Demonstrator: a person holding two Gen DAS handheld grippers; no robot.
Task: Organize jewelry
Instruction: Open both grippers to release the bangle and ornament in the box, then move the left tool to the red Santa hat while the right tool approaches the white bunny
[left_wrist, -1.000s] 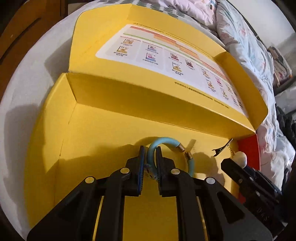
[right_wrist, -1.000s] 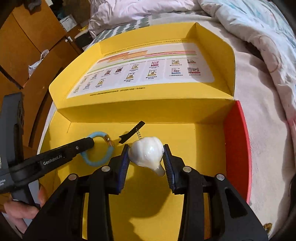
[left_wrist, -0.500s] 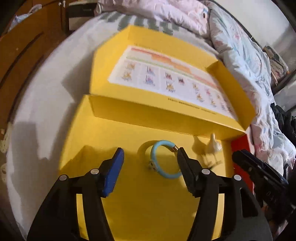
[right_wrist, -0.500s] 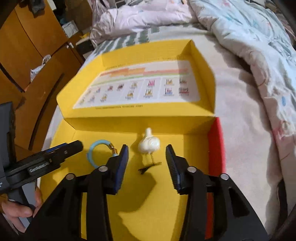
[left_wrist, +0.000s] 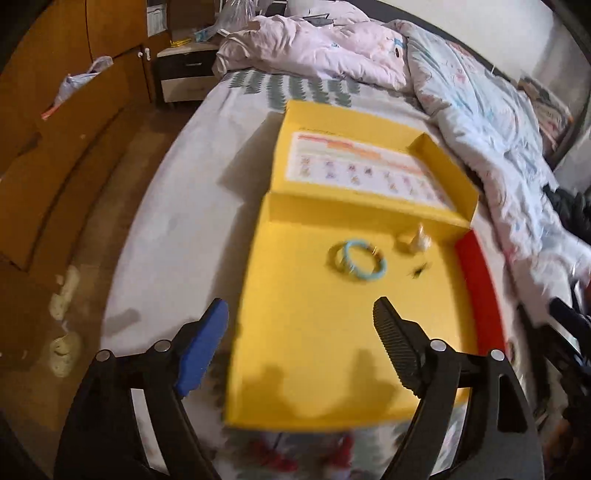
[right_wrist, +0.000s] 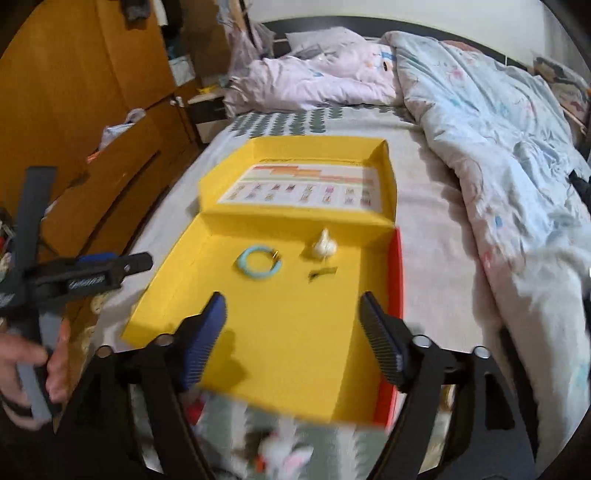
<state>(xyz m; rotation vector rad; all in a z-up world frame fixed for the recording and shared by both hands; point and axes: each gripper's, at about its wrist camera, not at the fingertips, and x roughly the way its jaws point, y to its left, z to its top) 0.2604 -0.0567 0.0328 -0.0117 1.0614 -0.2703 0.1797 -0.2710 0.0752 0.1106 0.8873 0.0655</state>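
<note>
Motion blur smears the small dark clip-like piece (left_wrist: 418, 271) beside the white shell-shaped ornament (left_wrist: 420, 242) in the flat yellow cardboard box (left_wrist: 314, 332), whose near edge dissolves into blurred red-and-white shapes (right_wrist: 284, 456), and the frame edge crops the person's bare left hand (right_wrist: 22, 369).

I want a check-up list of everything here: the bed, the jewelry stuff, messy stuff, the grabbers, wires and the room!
Surface: open yellow box lying flat on a bed, printed sheet inside its lid.
Job's things: blue bracelet, white shell-shaped piece and small dark clip lie apart on the box floor, near the lid fold.
Clutter: crumpled duvet and pink blanket on the bed.
Grippers: left gripper open, empty, above the box's near edge; right gripper open, empty.
Cables: nothing seen.
Surroundings: wooden wardrobe, nightstand.
</note>
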